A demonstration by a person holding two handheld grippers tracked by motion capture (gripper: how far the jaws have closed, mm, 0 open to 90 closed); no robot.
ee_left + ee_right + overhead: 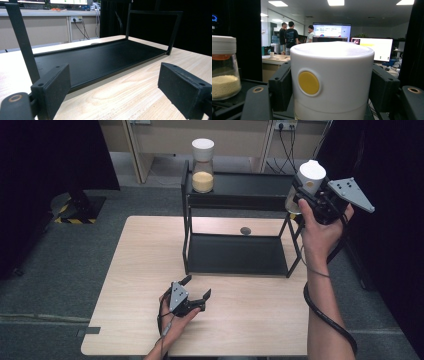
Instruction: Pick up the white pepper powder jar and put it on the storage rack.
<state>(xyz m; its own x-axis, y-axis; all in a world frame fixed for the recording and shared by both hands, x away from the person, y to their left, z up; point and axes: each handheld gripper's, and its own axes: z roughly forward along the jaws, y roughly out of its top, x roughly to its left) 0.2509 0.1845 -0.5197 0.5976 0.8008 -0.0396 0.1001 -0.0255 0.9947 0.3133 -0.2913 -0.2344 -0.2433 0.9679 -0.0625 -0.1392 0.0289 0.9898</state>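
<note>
My right tool (309, 195) grips a white-capped jar (306, 184) up at the right end of the rack's (235, 200) top shelf.
Its jaws clamp the jar's white cap (332, 80), yellow dot facing me. A second jar (202, 165) of yellow grains stands on that shelf, well to its left. My left tool (195, 290) rests released on the bench (130, 285), jaws wide apart, pointing at the rack's lower shelf (100, 60) just ahead.

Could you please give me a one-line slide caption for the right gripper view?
Right gripper clamps the white lid of a jar, beside a second grain-filled jar on the black shelf.
</note>
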